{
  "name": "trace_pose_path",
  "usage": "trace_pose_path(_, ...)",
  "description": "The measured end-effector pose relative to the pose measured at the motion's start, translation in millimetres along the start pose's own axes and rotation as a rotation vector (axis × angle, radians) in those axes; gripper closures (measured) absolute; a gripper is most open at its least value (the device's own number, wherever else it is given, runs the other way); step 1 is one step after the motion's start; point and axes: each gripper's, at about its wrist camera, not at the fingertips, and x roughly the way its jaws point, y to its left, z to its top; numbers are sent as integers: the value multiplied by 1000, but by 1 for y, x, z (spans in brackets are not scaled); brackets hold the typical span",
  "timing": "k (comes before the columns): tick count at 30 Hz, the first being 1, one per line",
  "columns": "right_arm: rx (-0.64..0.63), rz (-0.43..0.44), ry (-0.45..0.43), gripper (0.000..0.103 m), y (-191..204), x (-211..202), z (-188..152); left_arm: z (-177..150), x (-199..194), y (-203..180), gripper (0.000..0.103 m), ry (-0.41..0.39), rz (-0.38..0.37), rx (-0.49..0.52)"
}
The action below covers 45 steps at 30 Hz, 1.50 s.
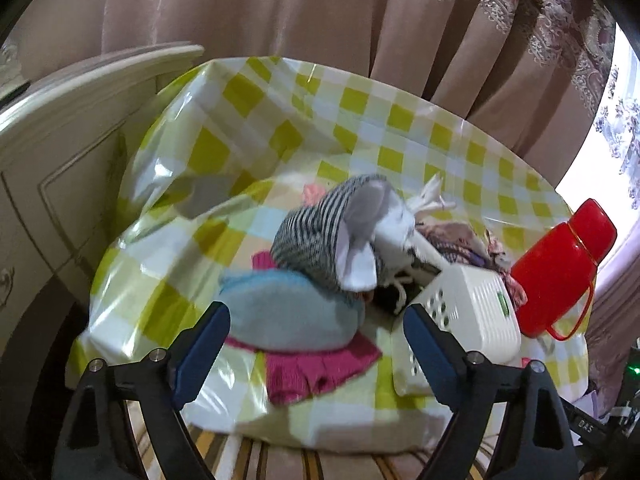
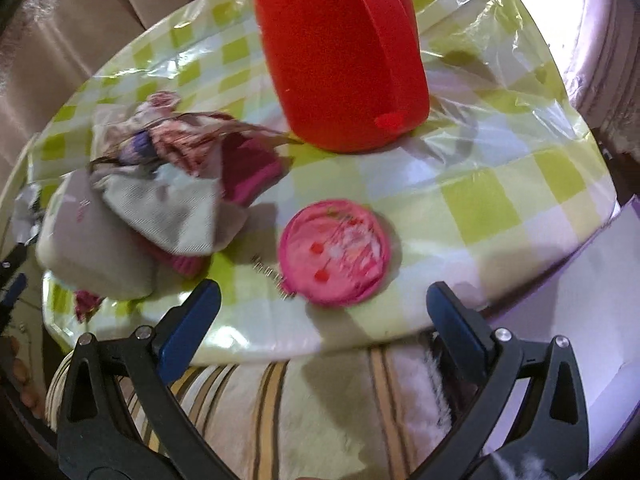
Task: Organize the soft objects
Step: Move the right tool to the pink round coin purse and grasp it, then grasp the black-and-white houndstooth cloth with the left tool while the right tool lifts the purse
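Note:
A round table with a green-checked plastic cloth [image 1: 256,128] holds soft things. In the left wrist view a light blue knitted piece [image 1: 288,312] lies on a magenta cloth [image 1: 320,372]. Behind it a striped grey garment with white socks [image 1: 332,236] is heaped over a white perforated basket [image 1: 464,312]. My left gripper [image 1: 316,352] is open and empty, just in front of the blue piece. In the right wrist view patterned cloths [image 2: 176,168] drape the basket [image 2: 92,248]. A pink round brush [image 2: 336,252] lies ahead of my right gripper [image 2: 324,320], which is open and empty.
A red plastic jug [image 1: 560,272] stands at the table's right side, large in the right wrist view [image 2: 344,56]. A white cabinet [image 1: 60,168] is at the left, curtains [image 1: 360,20] behind. A striped cushion [image 2: 280,408] lies below the table edge.

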Motion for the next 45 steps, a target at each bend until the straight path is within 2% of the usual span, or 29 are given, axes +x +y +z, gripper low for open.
trace_pose_path(6, -29, -18, 52, 1, 4, 22, 12, 22, 10, -10, 14, -11, 8, 48)
trace_pose_path(10, -67, -52, 39, 1, 11, 31, 20, 36, 22, -17, 22, -3, 9, 70)
trace_pose_path(12, -65, -52, 67, 2, 11, 39, 21, 41, 30, -21, 30, 9, 12, 86)
trace_pose_path(17, -76, -52, 91, 15, 13, 52, 24, 42, 48, -21, 73, 35, -9, 87)
trace_pose_path(18, -77, -47, 97, 20, 13, 54, 24, 41, 50, -20, 77, 37, -15, 83)
trace_pose_path(22, -87, -32, 94, 26, 16, 56, 24, 35, 54, -13, 90, 33, -41, 55)
trace_pose_path(31, -75, 21, 30, 28, 12, 38, 14, 30, 38, 3, 100, -49, -105, -20)
trace_pose_path(40, -73, 23, -75, 28, 8, 8, 9, 32, 9, 10, 100, -175, -149, -55)
trace_pose_path(45, -100, 7, -139, 28, 9, -15, 4, 28, -6, 8, 100, -212, -159, -50)
